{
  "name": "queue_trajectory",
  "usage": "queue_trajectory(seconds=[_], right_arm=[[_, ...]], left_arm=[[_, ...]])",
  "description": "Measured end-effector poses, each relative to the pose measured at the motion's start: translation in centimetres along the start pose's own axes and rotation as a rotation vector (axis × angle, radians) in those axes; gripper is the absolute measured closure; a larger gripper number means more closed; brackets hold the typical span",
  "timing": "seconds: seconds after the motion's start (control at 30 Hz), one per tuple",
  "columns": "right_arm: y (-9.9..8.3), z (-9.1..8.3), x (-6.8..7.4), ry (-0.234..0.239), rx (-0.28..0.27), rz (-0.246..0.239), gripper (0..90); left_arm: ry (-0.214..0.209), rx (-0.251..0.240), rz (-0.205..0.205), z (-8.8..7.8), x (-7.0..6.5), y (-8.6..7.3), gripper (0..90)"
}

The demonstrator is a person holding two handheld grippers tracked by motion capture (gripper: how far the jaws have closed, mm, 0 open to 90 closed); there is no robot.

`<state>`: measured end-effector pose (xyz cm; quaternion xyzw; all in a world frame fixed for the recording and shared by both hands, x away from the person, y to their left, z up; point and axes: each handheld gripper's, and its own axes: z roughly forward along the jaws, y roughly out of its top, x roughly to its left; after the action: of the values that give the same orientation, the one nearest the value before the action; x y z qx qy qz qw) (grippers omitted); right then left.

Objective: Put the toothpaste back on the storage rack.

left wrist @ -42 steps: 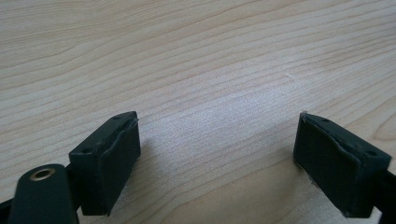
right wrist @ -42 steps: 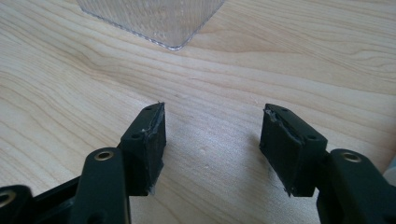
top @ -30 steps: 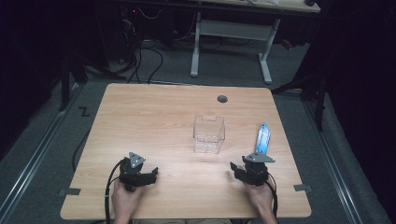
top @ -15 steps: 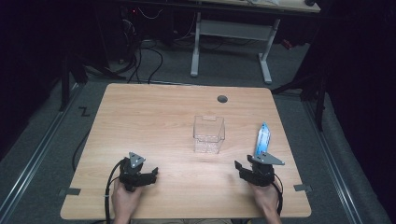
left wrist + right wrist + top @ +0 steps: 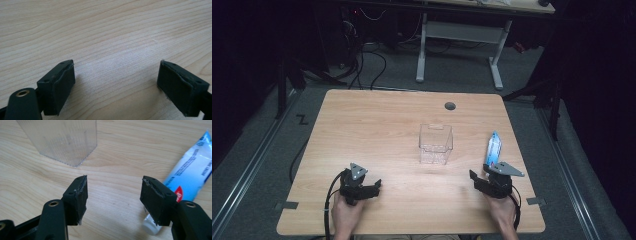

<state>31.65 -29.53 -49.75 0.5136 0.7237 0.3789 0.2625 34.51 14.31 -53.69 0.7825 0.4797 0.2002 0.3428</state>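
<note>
I read right gripper (image 5: 113,195): jaws apart, holding nothing | tube (image 5: 190,173) at its 2 o'clock | left gripper (image 5: 116,85): wide open, holding nothing | box (image 5: 435,144) at table (image 5: 372,130) centre

Both tools sit low with jaws apart: left tool (image 5: 374,188), right tool (image 5: 475,179).

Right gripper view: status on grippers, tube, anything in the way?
Right gripper open, nothing between jaws; left gripper open over bare table. Tube lying flat beside right jaw, untouched. Clear box stands apart, path unobstructed.
</note>
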Motion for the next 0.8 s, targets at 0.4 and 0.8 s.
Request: queue_trajectory(seconds=[0.4,0.8], right_arm=[[0.6,-0.6,-1.9,-0.017,-0.013,0.054,37.0],[2.0,-0.4,-4.6,-0.068,0.060,0.121,38.9]], left_arm=[[0.000,0.000,0.000,0.0,0.0,0.0,14.8],[0.000,0.000,0.000,0.0,0.0,0.0,14.8]])
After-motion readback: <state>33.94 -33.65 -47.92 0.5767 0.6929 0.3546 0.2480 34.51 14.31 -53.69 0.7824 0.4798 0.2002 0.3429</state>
